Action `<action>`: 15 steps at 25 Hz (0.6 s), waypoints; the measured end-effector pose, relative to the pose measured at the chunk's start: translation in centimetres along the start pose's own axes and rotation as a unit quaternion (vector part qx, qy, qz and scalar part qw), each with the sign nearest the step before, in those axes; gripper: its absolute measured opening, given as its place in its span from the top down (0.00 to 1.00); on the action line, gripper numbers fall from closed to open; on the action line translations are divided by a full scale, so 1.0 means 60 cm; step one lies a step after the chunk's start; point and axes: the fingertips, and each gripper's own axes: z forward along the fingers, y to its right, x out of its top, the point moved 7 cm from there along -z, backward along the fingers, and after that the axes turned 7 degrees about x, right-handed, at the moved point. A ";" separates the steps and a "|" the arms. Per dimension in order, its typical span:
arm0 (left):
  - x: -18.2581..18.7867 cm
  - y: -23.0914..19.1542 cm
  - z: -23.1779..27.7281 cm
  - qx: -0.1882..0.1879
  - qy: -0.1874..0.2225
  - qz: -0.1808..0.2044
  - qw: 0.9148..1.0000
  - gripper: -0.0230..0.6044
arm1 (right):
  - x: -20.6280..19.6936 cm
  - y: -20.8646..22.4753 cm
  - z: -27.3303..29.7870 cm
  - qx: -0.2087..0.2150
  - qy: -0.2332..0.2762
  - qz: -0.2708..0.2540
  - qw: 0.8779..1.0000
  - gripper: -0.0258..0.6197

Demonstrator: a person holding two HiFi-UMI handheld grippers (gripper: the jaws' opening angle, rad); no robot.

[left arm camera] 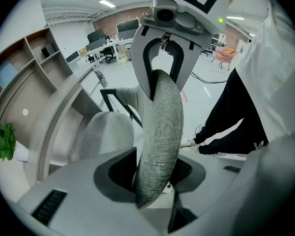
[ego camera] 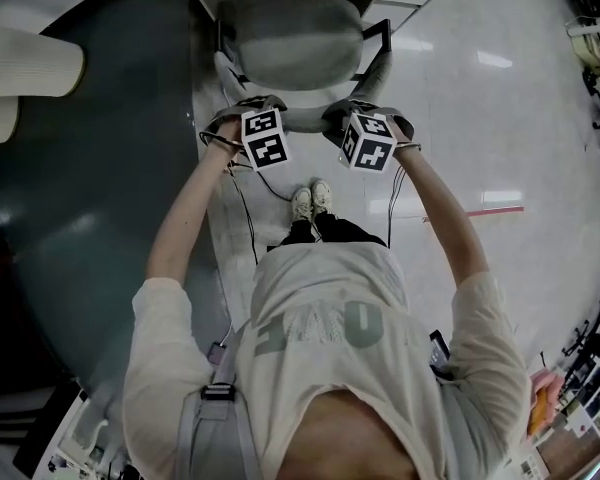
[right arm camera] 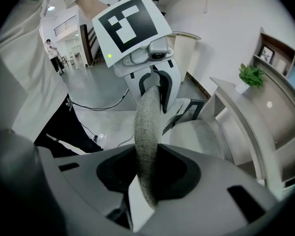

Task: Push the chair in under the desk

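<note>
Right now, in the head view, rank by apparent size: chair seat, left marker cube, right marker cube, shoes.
1. Chair seat
2. Left marker cube and right marker cube, alike
3. Shoes, smallest, though farther from the camera

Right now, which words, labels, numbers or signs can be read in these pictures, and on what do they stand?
None can be read for certain.
Shirt: large pale letters, too creased to read.
Trousers: small mark, too small.
Marker cubes: square patterns only, no letters.

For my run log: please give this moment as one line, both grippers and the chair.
left gripper: shut on backrest | right gripper: shut on backrest | chair seat: at desk edge
</note>
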 end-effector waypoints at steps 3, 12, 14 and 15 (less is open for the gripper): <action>0.005 -0.026 0.008 0.000 0.000 0.000 1.000 0.70 | -0.004 0.028 -0.003 0.003 0.001 -0.007 1.000 0.80; 0.011 -0.119 0.042 0.008 0.001 -0.007 1.000 0.70 | -0.011 0.131 -0.003 0.001 -0.005 -0.017 1.000 0.80; 0.014 -0.140 0.049 0.009 0.001 -0.009 1.000 0.70 | -0.015 0.154 -0.005 -0.001 -0.006 -0.018 1.000 0.80; 0.016 -0.150 0.053 0.009 0.002 -0.010 1.000 0.70 | -0.016 0.165 -0.006 -0.003 -0.007 -0.018 1.000 0.80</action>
